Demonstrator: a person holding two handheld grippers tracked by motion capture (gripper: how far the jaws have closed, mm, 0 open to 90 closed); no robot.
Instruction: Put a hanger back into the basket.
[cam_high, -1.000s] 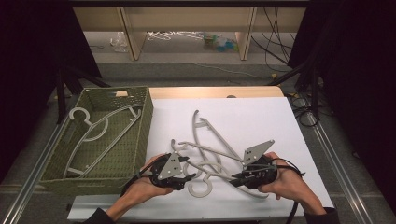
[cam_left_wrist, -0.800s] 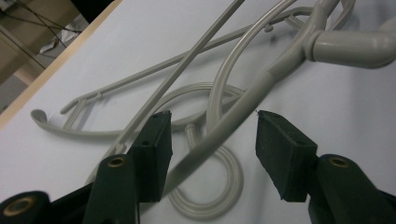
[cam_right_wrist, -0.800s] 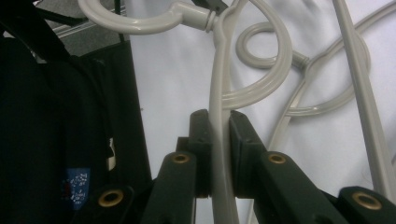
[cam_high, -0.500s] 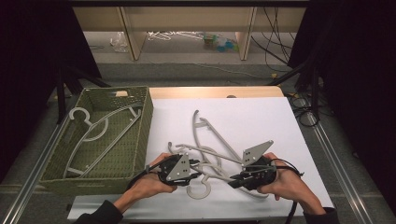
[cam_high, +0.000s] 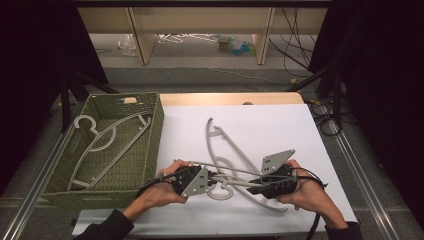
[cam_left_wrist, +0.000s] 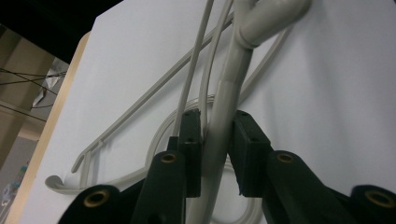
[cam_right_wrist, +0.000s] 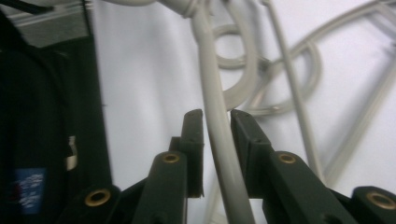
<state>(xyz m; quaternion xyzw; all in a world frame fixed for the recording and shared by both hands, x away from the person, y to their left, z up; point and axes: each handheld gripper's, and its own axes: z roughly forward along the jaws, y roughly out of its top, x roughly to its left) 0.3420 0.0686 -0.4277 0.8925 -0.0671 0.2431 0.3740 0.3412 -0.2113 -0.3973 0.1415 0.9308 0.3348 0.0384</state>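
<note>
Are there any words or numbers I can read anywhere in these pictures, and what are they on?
None can be read.
A blue patch with pale marks sits on something dark at the left of the right gripper view: too blurred to read.
The grey hangers, the green basket and the white table carry no writing.

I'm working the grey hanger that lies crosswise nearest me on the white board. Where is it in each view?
High view: the hanger sits low centre, crosswise over the other hangers.
Left gripper view: the hanger runs up the middle to the top edge.
Right gripper view: the hanger rises from bottom centre.
Shared landmark: the white board beneath it.
</note>
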